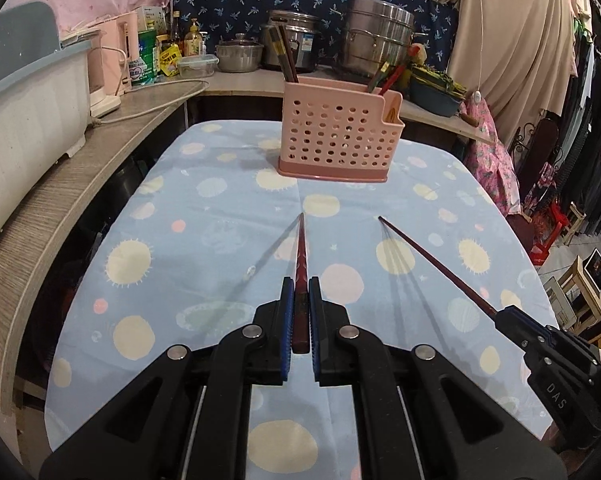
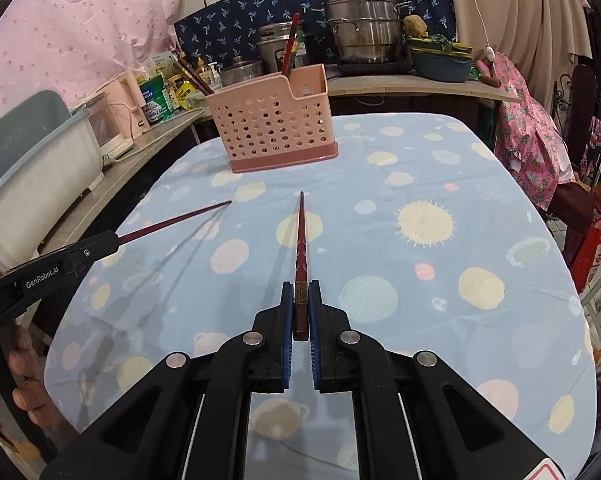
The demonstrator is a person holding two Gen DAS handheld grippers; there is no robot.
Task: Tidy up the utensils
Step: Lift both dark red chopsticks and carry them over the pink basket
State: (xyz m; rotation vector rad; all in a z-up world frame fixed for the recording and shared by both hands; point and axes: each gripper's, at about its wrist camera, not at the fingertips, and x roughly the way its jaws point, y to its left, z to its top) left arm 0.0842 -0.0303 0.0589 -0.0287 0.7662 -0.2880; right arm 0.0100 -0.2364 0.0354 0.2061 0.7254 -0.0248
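Left gripper [image 1: 300, 300]: pressed together on the thick butt end of a dark red chopstick, blue pads on either side of the shaft.
Left chopstick [image 1: 301, 248]: held raised over the cloth, pointing straight ahead toward the holder; its shadow falls to the left on the cloth.
Right gripper [image 2: 300, 300]: also pinched on the square butt of a second chopstick, in the same way.
Right chopstick [image 2: 300, 236]: raised over the cloth, tip aimed forward, well short of the holder and to the right of its near face.
Handling: both sticks look light, stiff and lacquered, so probably slick. A hold at the thick square end, flat faces against the ribbed pads, should stop them rolling. Gripped that far back, the long taper can swing, and a small wrist tilt moves the tip a lot.
Tablecloth [image 1: 204, 240]: blue with pale spots; no other loose utensils show on it.
Utensil holder [image 1: 336, 136]: pink perforated plastic on a darker base, standing upright at the far end of the table. Likely light enough to shift or tip if a stick pushes its wall.
Contents: chopsticks [image 1: 288, 56] already lean in the left compartment, more in the lower right one.
Behind: steel pots [image 2: 360, 28] on the counter.
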